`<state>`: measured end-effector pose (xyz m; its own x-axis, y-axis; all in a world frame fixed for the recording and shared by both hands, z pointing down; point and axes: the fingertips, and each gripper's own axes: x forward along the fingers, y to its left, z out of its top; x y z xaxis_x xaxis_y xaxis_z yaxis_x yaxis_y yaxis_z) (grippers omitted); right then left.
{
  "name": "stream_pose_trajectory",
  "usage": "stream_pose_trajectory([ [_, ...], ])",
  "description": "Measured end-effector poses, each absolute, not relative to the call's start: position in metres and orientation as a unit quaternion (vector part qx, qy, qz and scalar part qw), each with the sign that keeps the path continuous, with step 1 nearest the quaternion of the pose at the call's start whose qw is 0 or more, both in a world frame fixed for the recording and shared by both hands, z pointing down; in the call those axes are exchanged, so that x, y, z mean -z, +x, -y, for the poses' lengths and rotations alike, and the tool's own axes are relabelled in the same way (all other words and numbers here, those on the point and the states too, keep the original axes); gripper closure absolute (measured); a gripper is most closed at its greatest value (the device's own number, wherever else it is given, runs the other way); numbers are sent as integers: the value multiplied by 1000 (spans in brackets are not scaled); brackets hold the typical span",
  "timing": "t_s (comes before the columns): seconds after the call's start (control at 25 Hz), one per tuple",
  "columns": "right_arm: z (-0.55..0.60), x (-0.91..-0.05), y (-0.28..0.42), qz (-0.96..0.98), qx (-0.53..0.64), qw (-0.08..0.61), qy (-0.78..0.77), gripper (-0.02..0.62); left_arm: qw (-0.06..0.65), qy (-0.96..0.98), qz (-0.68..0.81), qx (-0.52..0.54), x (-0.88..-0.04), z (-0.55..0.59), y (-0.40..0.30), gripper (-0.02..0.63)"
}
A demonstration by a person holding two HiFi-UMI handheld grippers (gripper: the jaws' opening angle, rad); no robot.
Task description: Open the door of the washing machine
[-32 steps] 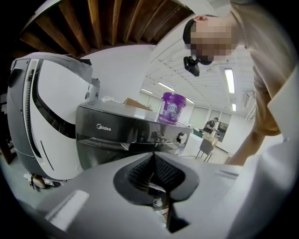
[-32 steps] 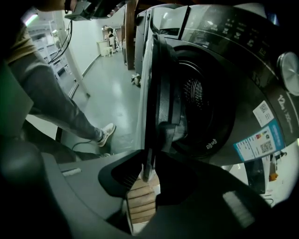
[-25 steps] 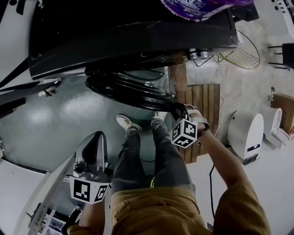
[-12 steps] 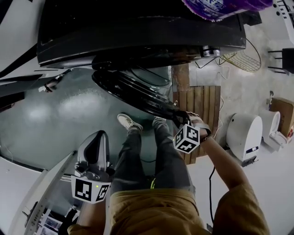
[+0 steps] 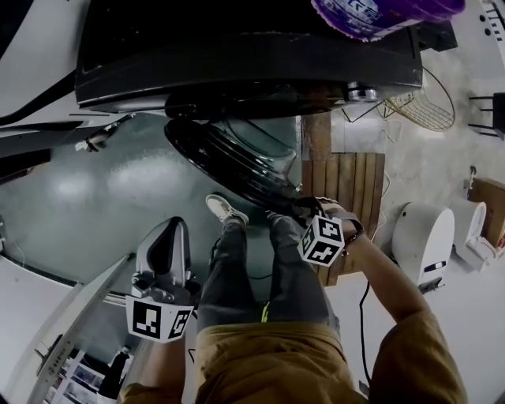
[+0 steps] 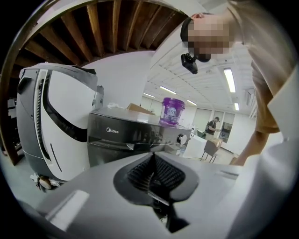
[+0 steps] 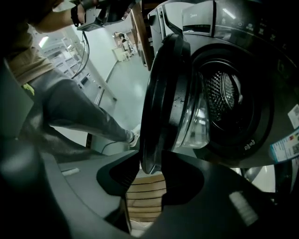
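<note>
Left tongs [image 5: 172,229] closed; right tongs [image 5: 304,207] downward, loosening on door [image 7: 161,84]

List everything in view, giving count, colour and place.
washing machine: one, black, top of the head view
door: one, black rim with glass, swung open
drum: one, metal, inside the opening
tub: one, purple, on the machine's top
wooden slats: one panel, brown, on the floor right of the door
white appliances: two, on the floor at far right
wire basket: one, pale, right of the machine
shoes: two, white, below the door
trousers: grey, centre
left gripper: grey, jaws together, empty, away from the machine
right gripper: grey, closed on the door's rim, jaws just eased slightly wider
</note>
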<state>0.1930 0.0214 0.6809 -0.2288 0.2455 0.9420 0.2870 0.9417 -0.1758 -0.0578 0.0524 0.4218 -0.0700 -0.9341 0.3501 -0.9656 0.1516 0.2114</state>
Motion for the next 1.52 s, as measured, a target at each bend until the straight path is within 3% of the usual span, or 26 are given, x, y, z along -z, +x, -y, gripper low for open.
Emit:
stream_pose_trajectory([
  [0.48, -22, -672, 171, 791, 74, 565, -224, 454, 215, 600, 769, -33, -421, -67, -33, 546],
  [1.52, -165, -678, 115, 750, 92, 551, -354, 451, 214, 488, 846, -30, -419, -194, -90, 546],
])
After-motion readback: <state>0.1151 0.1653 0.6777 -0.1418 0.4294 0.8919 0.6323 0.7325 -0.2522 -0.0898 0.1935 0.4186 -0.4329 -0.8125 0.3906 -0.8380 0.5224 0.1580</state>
